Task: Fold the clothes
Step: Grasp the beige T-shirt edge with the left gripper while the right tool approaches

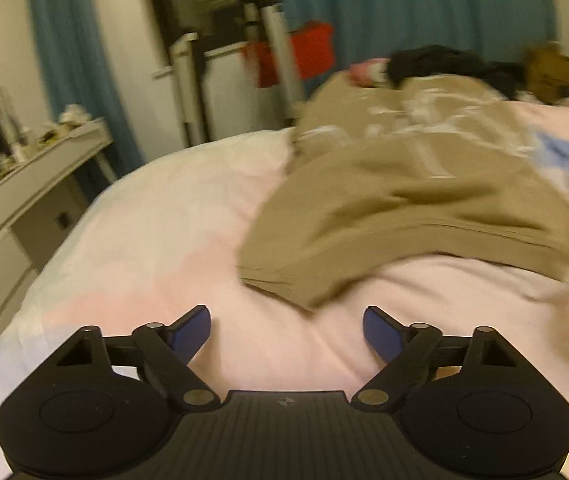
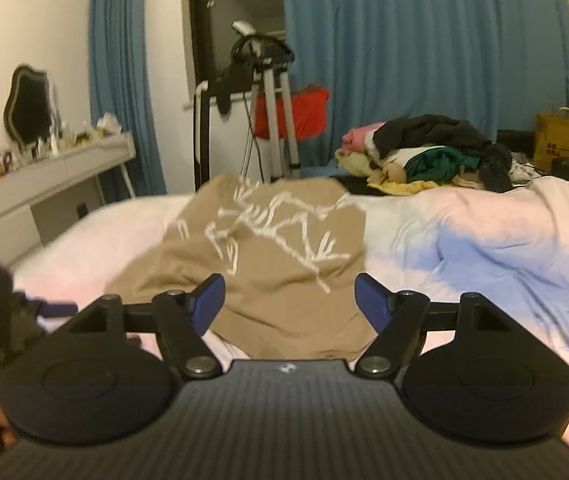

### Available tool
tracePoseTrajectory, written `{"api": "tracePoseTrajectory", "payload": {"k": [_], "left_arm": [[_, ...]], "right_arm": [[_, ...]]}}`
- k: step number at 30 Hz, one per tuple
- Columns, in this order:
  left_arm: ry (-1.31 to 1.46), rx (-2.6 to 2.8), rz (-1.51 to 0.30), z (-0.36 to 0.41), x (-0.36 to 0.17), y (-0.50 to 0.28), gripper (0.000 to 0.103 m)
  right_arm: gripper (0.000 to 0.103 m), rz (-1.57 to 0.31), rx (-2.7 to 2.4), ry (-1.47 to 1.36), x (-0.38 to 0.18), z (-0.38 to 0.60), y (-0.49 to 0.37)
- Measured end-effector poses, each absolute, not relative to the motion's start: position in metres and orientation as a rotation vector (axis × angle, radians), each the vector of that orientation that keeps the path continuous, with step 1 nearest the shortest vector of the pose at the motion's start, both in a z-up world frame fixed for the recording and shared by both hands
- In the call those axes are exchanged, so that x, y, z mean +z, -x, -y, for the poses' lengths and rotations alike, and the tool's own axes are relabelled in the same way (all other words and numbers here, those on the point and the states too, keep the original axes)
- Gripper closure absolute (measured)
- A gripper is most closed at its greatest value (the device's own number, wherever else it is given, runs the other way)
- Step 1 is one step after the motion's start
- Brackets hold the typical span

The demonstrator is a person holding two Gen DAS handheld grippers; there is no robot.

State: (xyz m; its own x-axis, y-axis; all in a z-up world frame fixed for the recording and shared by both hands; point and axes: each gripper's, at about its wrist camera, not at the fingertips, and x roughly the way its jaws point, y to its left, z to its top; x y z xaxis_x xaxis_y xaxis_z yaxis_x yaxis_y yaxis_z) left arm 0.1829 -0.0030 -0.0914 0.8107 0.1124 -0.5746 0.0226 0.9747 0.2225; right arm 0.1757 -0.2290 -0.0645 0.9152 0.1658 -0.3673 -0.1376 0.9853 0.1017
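Tan shirt lies just ahead of both grippers' parted, empty fingers.

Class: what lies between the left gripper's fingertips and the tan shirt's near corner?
Only bare pink bedsheet separates the left gripper from the tan shirt; the left wrist view shows it.

The left gripper hangs with jaws apart over the pale pink bed cover, nothing between them; a tan garment (blurred, rumpled) lies just beyond.
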Motion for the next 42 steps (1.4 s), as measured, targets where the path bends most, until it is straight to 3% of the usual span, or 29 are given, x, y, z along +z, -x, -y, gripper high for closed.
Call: {"api": "tracePoseTrajectory", "payload": {"k": [2, 4, 5, 7, 10, 16, 21, 26, 28, 30, 37, 42], "left_arm": [[-0.180, 0.081, -0.604, -0.005, -0.095, -0.192, 0.036], [-0.116, 0.102, -0.561, -0.014, -0.092, -0.195, 0.060], [-0.076, 0.094, -0.534, -0.018, -0.089, -0.193, 0.066], [-0.014, 0.086, -0.480, -0.024, -0.080, -0.187, 0.094], [0.038, 0.085, -0.388, -0.031, -0.067, -0.175, 0.103], [0.055, 0.041, -0.365, -0.032, -0.053, -0.166, 0.103], [0.051, -0.017, -0.452, -0.030, -0.058, -0.162, 0.097], [0.016, -0.089, -0.466, -0.026, -0.059, -0.155, 0.078], [0.011, -0.131, -0.454, -0.024, -0.059, -0.150, 0.057], [-0.039, -0.183, -0.462, -0.014, -0.061, -0.149, 0.047], [-0.414, -0.241, -0.413, 0.046, -0.103, -0.160, 0.046], [-0.505, -0.205, -0.360, 0.060, -0.111, -0.171, 0.049]], "right_arm": [[0.029, -0.396, 0.189, -0.066, -0.077, 0.222, -0.185], [0.029, -0.399, 0.223, -0.027, -0.089, 0.212, -0.192], [0.029, -0.394, 0.231, 0.006, -0.094, 0.205, -0.194], [0.029, -0.396, 0.239, 0.065, -0.102, 0.195, -0.199], [0.027, -0.418, 0.249, 0.140, -0.114, 0.183, -0.208], [0.027, -0.491, 0.177, 0.265, -0.128, 0.170, -0.220], [0.022, -0.517, 0.027, 0.083, -0.121, 0.211, -0.224], [0.022, -0.469, -0.093, -0.097, -0.107, 0.250, -0.219], [0.022, -0.451, -0.096, -0.149, -0.103, 0.259, -0.219], [0.022, -0.439, -0.091, -0.196, -0.101, 0.266, -0.218], [0.022, -0.455, -0.056, -0.242, -0.103, 0.268, -0.222], [0.022, -0.460, -0.037, -0.252, -0.105, 0.267, -0.223]]}}
